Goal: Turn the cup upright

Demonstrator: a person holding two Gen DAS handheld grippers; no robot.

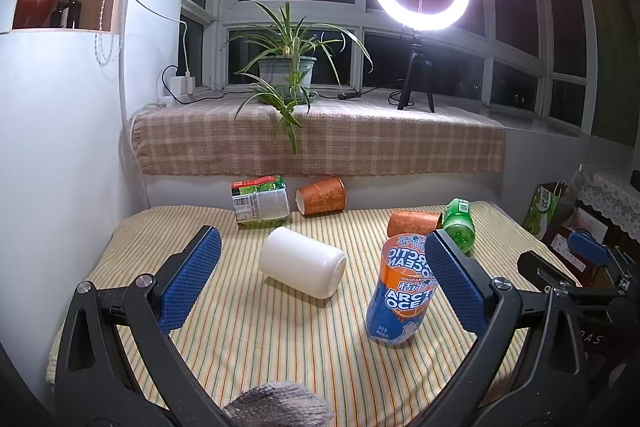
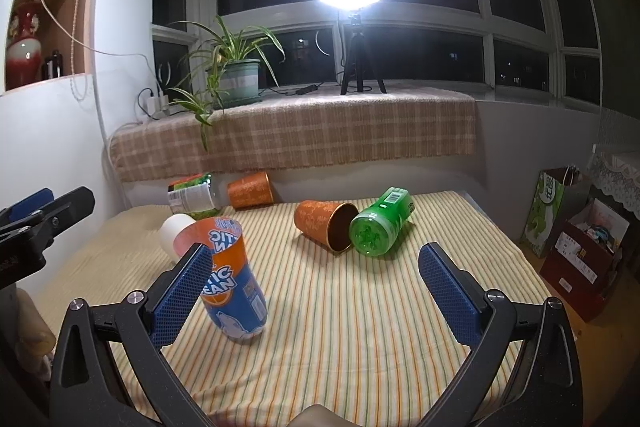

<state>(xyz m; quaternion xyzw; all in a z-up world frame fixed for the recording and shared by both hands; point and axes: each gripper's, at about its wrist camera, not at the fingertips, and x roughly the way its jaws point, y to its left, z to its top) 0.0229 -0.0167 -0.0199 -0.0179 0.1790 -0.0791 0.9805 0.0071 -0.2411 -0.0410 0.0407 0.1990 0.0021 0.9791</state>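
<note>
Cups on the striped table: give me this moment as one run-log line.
Arctic Ocean cup: upright | white cup: on side | left gripper: open, empty | right gripper: open, empty

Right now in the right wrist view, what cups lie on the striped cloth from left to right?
White cup → Arctic Ocean cup standing upright → orange patterned cup on its side → green cup on its side.

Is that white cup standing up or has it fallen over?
Fallen over. The white cup lies on its side on the striped cloth, its round end facing sideways rather than up.
</note>
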